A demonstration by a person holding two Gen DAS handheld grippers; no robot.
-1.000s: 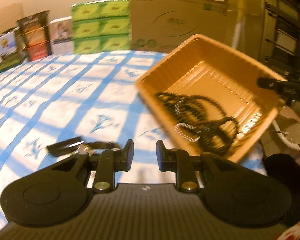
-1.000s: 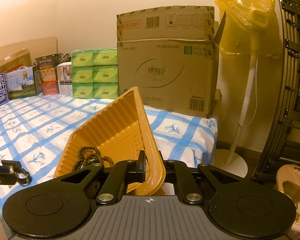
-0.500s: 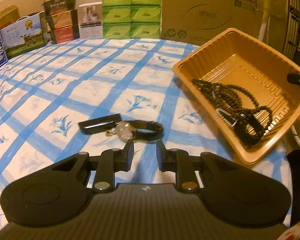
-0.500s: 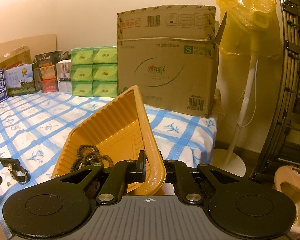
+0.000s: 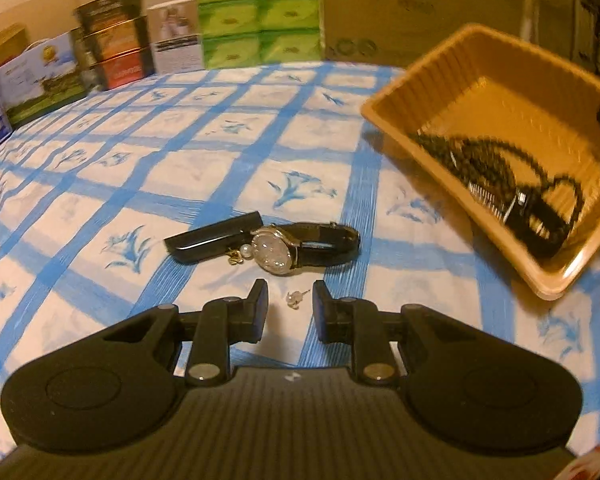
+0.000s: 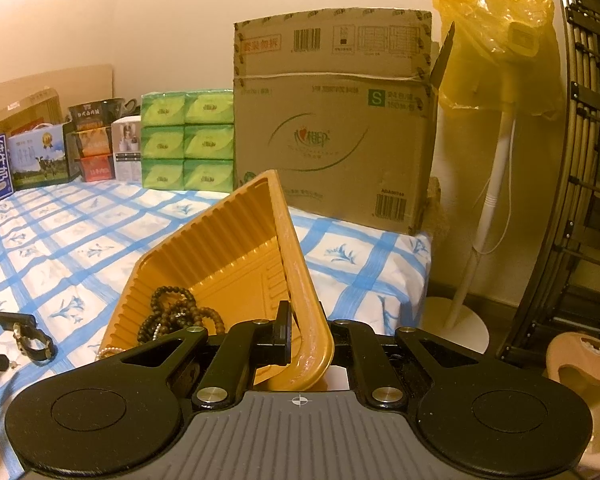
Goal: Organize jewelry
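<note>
My left gripper is open and empty, low over the blue-checked cloth, with a small stud earring lying between its fingertips. Just ahead lie a black-strapped wristwatch, a pearl earring and a black bar-shaped piece. My right gripper is shut on the rim of an orange tray and holds it tilted. The tray holds dark bead necklaces and a black band; the beads also show in the right wrist view.
Green tissue packs, tins and boxes line the far side of the table. A large cardboard box stands behind the tray. A covered floor fan and a rack are past the table's right edge.
My left gripper has drawn back and left from the tray toward the watch; the stud earring now lies between its fingers. The right gripper and tray have barely moved.
</note>
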